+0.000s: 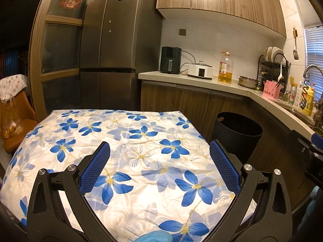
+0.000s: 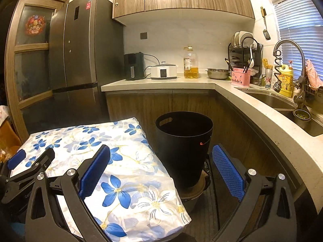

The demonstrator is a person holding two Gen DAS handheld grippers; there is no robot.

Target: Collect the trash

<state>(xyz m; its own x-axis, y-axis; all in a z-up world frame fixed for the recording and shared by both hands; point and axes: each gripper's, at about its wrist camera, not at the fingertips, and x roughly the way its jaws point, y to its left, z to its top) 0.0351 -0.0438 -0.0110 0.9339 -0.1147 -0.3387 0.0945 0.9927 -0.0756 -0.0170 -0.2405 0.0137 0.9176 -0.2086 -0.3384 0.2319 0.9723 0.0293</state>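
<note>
Left gripper (image 1: 159, 151): fingers spread wide, nothing between them, above the table's flowered cloth (image 1: 141, 141).

Right gripper (image 2: 161, 155): fingers spread wide, holding nothing, over the cloth's corner beside the bin.

Trash bin (image 2: 182, 141): black, round, upright, open-topped, on the floor just beside the table, between it and the counter; interior dark, contents cannot be told. No loose trash identifiable on the cloth.

Counter (image 2: 157, 83): beyond the bin, bearing an oil bottle (image 2: 190, 64) and pink caddy (image 2: 240, 77).

Refrigerator (image 2: 80, 50): beyond the table.
</note>
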